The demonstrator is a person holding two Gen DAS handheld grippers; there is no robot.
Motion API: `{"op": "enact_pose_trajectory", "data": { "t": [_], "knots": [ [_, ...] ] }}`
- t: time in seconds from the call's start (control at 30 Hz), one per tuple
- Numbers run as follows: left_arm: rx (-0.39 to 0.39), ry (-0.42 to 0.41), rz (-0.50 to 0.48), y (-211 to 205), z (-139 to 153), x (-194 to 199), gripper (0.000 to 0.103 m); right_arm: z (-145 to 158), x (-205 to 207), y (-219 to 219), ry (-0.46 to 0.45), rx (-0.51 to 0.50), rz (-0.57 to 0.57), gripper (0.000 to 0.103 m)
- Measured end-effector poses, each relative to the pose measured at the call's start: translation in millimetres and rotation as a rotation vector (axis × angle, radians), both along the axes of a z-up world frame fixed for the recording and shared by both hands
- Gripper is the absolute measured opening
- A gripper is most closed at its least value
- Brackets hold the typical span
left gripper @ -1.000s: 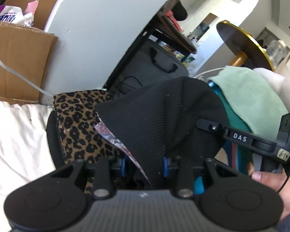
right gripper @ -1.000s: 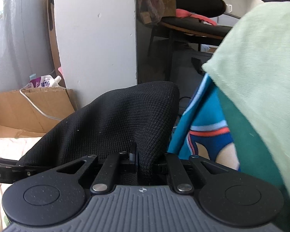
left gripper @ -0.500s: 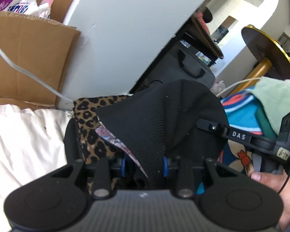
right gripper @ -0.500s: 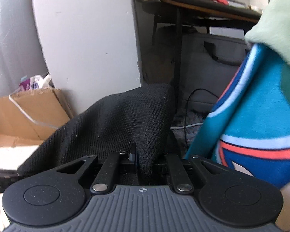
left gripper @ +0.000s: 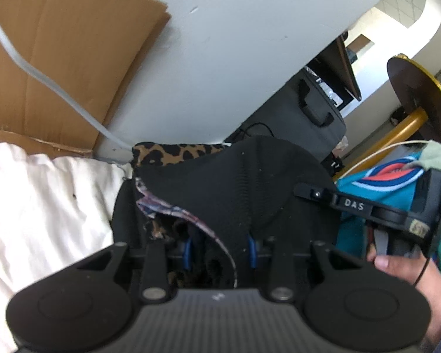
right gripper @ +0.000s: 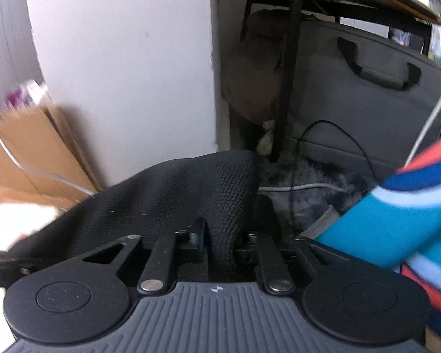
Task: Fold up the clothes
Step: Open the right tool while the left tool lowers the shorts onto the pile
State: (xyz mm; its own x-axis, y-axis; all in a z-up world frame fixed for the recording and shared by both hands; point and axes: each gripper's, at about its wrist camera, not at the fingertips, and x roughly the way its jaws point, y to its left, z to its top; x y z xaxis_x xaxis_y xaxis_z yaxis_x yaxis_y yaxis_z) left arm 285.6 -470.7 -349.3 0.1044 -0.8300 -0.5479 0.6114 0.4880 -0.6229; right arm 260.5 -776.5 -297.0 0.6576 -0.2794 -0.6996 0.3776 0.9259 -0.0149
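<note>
A black knit garment (left gripper: 235, 182) is stretched between my two grippers. My left gripper (left gripper: 220, 250) is shut on one end of it, with a leopard-print cloth (left gripper: 173, 151) and a patterned lining bunched in the same grip. In the right wrist view the same black garment (right gripper: 176, 188) drapes down between the fingers of my right gripper (right gripper: 220, 235), whose jaws are opening, and the pads stand slightly off the fold. The right gripper's finger (left gripper: 317, 194) shows at the right of the left wrist view, with a person's hand (left gripper: 402, 273) on its handle.
White bedding (left gripper: 44, 200) lies at the left, with a cardboard box (left gripper: 58, 58) and a white wall behind it. A teal and blue printed garment (right gripper: 397, 220) is piled at the right. A grey case (right gripper: 367, 103), cables and a gold-rimmed round table (left gripper: 411, 94) stand beyond.
Both grippers have sunk and moved toward the wall with the black garment. The right gripper's jaws have parted from the fold. The green towel has slid almost out of view.
</note>
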Motion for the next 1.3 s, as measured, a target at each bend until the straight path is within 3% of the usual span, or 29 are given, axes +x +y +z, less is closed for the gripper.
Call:
{"op": "enact_pose_trajectory", "data": {
  "t": [0.07, 0.2, 0.43, 0.6, 0.7, 0.77, 0.87, 1.03, 1.3],
  "knots": [
    [0.005, 0.006, 0.01, -0.9, -5.4, 2.8, 0.037, -1.5, 4.7, -0.3, 0.022, -0.062, -0.012, 0.028],
    [0.009, 0.01, 0.011, 1.2, -6.0, 6.7, 0.042, 10.6, -2.6, 2.3, -0.018, -0.14, -0.045, 0.03],
    [-0.026, 0.046, 0.028, 7.7, 0.3, 18.6, 0.062, 7.4, -35.9, 18.8, -0.136, -0.063, -0.014, 0.03],
    [-0.095, 0.173, 0.089, 3.3, -13.1, 42.0, 0.062, -25.3, -50.6, 28.2, -0.134, 0.004, -0.032, 0.03],
    [-0.176, 0.328, 0.184, 4.1, -32.8, 55.5, 0.058, -38.1, -60.5, 33.7, -0.179, 0.046, -0.081, 0.03],
    [-0.189, 0.365, 0.212, 0.8, -36.5, 60.6, 0.055, -42.4, -67.4, 39.7, -0.207, 0.07, -0.105, 0.03],
    [-0.183, 0.325, 0.206, -2.9, -28.9, 66.5, 0.043, -44.1, -75.2, 52.5, -0.226, 0.066, -0.093, 0.03],
    [-0.119, 0.212, 0.231, 0.9, -15.6, 77.0, 0.01, -38.8, -74.3, 65.5, -0.263, 0.103, -0.078, 0.03],
    [0.049, -0.02, 0.251, 7.8, 9.2, 83.5, 0.008, -46.0, -46.5, 101.4, -0.233, 0.12, -0.009, 0.031]
  ]
}}
